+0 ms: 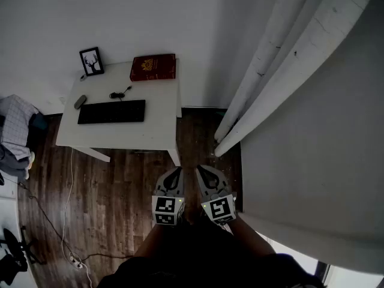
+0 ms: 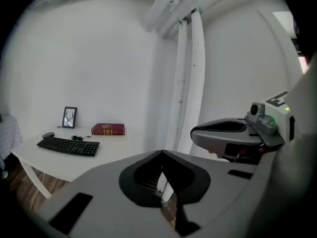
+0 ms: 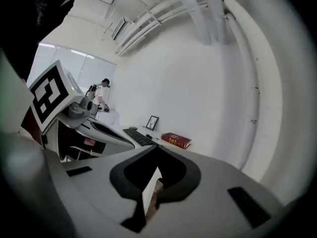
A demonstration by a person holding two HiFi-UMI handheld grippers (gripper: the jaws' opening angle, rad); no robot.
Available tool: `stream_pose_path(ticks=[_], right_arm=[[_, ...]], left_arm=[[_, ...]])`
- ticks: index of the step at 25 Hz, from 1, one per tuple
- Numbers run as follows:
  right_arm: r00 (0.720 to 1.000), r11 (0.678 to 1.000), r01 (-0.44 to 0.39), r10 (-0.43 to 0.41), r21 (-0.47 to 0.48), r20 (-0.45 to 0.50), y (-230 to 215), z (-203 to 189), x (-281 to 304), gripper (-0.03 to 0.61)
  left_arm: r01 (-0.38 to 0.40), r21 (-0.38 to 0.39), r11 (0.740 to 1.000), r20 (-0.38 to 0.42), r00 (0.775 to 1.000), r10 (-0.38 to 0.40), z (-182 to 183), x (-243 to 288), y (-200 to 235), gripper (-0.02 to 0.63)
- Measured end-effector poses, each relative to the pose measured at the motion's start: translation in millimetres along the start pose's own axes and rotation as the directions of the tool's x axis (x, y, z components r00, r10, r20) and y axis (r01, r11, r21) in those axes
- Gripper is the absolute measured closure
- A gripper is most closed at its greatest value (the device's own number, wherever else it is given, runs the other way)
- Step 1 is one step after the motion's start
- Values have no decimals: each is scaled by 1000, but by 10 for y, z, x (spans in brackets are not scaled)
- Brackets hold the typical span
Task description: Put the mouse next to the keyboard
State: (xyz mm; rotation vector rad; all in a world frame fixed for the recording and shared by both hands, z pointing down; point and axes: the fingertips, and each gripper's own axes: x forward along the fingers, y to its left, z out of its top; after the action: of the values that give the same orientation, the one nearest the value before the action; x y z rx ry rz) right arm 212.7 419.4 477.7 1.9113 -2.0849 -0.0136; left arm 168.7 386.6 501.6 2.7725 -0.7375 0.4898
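White counter (image 1: 120, 135) sits well ahead against the wall, keyboard (image 1: 111, 111) square on it; left gripper (image 1: 174, 173) and right gripper (image 1: 201, 171) hang over the floor, fingers pressed together on nothing, probably just carried, nothing in reach. The mouse (image 1: 80, 101) lies near the keyboard's far-left corner, untouched.
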Motion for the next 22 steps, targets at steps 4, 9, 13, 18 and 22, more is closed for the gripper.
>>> stream_pose_path(ticks=[4,9,13,18,22], right_arm=[[1000,1000,0,0,17,1,91,24,75,558],[1000,1000,-8,8,1,-19,128,22,129,558],[1000,1000,-24,23,-13,-14,194,37,188,558],[999,998,-47,46,-47,-25,269,219,376,558],[997,994,-73,71,-78,-27,404,362,640,558]], left_arm=[[-2,4,1000,-22,1000,2,-64,-67,113,611],[-8,-2,1000,-24,1000,8,-88,-88,183,611],[-13,-18,1000,-13,1000,12,-85,-118,237,611],[-37,-44,998,0,999,37,-119,-181,401,611],[-82,-85,993,8,996,83,-171,-299,680,611]])
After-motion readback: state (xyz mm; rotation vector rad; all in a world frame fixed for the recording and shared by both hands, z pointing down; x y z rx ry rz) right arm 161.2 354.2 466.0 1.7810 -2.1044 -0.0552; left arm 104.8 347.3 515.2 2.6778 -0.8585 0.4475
